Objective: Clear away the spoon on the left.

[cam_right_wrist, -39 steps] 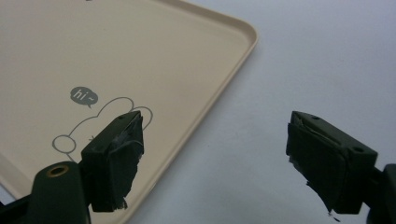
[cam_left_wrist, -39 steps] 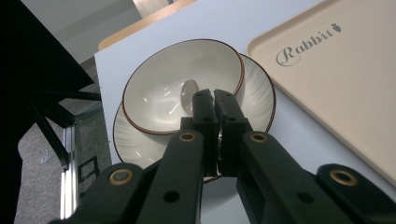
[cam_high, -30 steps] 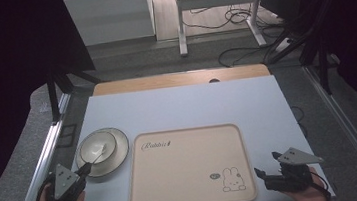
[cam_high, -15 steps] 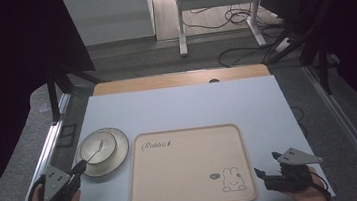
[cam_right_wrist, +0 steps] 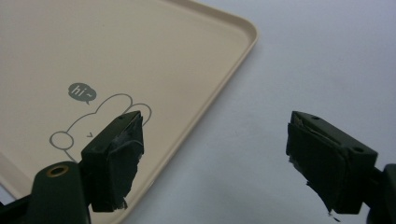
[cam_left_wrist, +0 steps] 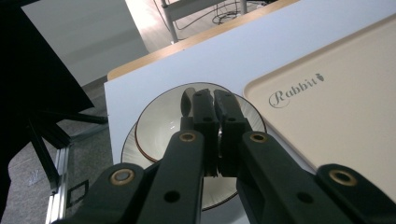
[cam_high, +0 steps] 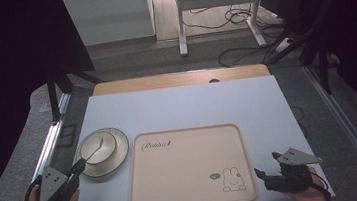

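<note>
Two grippers sit at the near edge of the desk [cam_high: 182,105], one per corner. The left gripper [cam_high: 79,167] has its jaws pressed together with nothing between them, tips right at the rim of the plate [cam_high: 120,154]. That plate sits by the left edge and carries a bowl [cam_high: 98,146] with a spoon [cam_high: 96,144] in it. The right gripper [cam_high: 267,172] is spread wide and empty, just beside the beige rabbit tray [cam_high: 188,165], which takes up the near middle.
</note>
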{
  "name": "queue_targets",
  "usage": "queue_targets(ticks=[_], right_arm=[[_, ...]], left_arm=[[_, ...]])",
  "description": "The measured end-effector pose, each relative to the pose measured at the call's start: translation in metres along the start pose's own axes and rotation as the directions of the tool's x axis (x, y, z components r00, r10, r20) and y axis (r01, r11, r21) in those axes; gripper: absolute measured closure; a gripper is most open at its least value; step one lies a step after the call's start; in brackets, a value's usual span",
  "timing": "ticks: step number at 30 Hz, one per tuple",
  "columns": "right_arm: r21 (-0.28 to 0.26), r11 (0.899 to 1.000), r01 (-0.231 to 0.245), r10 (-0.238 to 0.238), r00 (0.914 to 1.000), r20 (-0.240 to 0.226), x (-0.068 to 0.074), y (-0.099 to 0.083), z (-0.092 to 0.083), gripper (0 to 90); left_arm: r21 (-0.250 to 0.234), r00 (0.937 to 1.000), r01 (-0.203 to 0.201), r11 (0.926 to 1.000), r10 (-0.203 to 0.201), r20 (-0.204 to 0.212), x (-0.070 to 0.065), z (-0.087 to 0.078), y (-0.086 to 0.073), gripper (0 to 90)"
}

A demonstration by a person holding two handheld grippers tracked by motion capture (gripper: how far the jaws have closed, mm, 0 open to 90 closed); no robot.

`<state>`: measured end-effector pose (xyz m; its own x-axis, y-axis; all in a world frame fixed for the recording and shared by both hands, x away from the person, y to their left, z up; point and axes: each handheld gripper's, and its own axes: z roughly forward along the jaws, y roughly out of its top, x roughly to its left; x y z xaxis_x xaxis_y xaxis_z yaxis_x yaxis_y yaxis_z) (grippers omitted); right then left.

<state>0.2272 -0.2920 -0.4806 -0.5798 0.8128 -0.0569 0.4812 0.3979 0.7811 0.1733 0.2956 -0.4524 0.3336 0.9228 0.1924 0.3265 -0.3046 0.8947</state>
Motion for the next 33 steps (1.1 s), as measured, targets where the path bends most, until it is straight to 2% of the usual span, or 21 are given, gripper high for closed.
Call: queue_targets(ticks=[12,33], right_arm=[[-0.001,1.0,0.0,0.0,1.0,0.002,0.0,0.0,0.0,19.5],[0.001,1.0,0.005,-0.005,1.0,0.002,0.0,0.0,0.0,19.4]], left_arm=[[-0.025,0.9999,-0.004,0.9997,0.004,0.013,-0.005,-0.003,0.006,89.3],[-0.064,0.9984,-0.038,0.9973,0.041,0.04,-0.017,-0.007,0.021,89.3]])
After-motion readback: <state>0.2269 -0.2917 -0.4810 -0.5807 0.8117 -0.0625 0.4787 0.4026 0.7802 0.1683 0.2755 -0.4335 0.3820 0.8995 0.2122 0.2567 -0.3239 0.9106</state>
